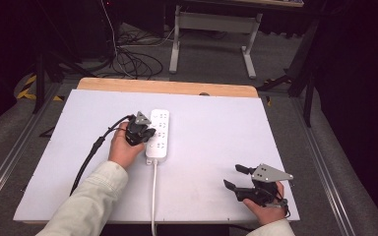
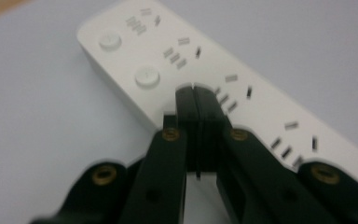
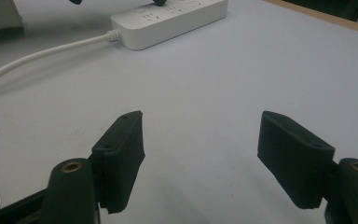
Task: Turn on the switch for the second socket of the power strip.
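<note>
1. Two black jaws of the left gripper are pressed flat together with nothing between them, and their joined tips rest on the top face of the white power strip, just beside the row of round buttons.
2. Seen from the high view, the left gripper sits over the left edge of the power strip, tilted down onto it, with the person's left hand wrapped around its body and a pale sleeve behind.
3. Jaws of the right gripper stand wide apart and hold nothing; bare white tabletop shows between the two pads.
4. From above, the right gripper hovers near the table's front right corner, well apart from the power strip, with the right hand behind it and its grey three-cornered plate on top.
5. Lengthwise, the power strip lies near the middle of the white table, its white cord running straight back toward the person's edge.
6. Beyond the far wooden edge, dark cables lie on the floor beside a grey table frame.
</note>
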`<state>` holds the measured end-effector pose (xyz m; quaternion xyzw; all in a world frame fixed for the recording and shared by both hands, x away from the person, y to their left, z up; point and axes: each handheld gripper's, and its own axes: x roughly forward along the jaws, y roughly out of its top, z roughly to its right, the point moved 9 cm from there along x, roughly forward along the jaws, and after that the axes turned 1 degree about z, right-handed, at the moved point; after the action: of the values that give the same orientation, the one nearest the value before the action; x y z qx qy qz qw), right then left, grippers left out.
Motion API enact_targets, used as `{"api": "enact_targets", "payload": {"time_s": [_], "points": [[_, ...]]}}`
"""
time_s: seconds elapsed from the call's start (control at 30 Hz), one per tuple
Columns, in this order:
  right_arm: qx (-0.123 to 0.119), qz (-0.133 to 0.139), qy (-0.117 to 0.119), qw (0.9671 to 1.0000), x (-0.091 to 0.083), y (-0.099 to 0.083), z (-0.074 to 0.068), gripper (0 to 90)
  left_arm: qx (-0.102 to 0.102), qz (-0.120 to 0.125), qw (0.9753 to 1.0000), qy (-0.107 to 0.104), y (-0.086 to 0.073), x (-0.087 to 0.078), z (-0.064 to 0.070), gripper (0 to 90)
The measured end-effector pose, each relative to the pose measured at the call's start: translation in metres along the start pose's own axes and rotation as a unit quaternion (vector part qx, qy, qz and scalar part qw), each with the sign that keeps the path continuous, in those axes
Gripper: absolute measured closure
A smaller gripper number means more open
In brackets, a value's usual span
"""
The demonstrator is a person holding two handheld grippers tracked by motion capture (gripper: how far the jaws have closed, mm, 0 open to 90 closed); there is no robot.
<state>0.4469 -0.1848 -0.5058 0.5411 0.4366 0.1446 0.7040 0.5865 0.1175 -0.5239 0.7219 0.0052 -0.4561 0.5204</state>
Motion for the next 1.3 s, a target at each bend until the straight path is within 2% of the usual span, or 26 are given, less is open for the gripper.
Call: {"api": "enact_targets", "payload": {"time_s": [0.13,0.23,0.47,0.57,0.67,0.83,0.9,1.0,1.13,1.3], "points": [[0.001,0.0,0.0,1.0,0.0,0.0,0.001,31.8,-0.023,-0.007,0.9997,0.002,-0.004,-0.007,-0.006,89.8],[0.001,-0.001,-0.001,1.0,0.0,0.0,0.001,31.8,-0.038,0.0,0.9992,-0.014,-0.004,-0.011,-0.004,89.8],[-0.001,-0.003,-0.003,1.0,0.001,0.0,0.0,31.8,-0.028,0.027,0.9988,-0.029,0.008,-0.028,0.005,85.5],[-0.001,-0.003,-0.002,1.0,0.001,0.0,0.001,31.8,-0.027,0.026,0.9989,-0.029,0.009,-0.03,0.005,85.7],[-0.001,-0.004,-0.002,1.0,0.001,-0.001,0.0,31.8,-0.035,0.031,0.9984,-0.033,0.01,-0.033,0.006,85.8],[-0.001,-0.003,-0.002,1.0,0.001,-0.001,0.001,31.8,-0.032,0.037,0.9983,-0.033,0.013,-0.037,0.005,84.1],[-0.001,-0.003,-0.002,1.0,0.001,0.0,0.0,31.8,-0.038,0.04,0.9981,-0.03,0.014,-0.038,0.005,78.2],[-0.001,-0.004,-0.002,1.0,0.001,-0.001,0.0,31.8,-0.043,0.047,0.9977,-0.024,0.017,-0.04,0.005,59.0],[-0.001,-0.005,-0.002,1.0,0.001,-0.001,0.0,31.8,-0.045,0.061,0.9966,-0.033,0.021,-0.048,0.008,46.8],[-0.003,-0.005,-0.001,1.0,0.001,-0.001,-0.001,31.8,-0.034,0.073,0.9959,-0.042,0.024,-0.063,0.013,37.1]]}}
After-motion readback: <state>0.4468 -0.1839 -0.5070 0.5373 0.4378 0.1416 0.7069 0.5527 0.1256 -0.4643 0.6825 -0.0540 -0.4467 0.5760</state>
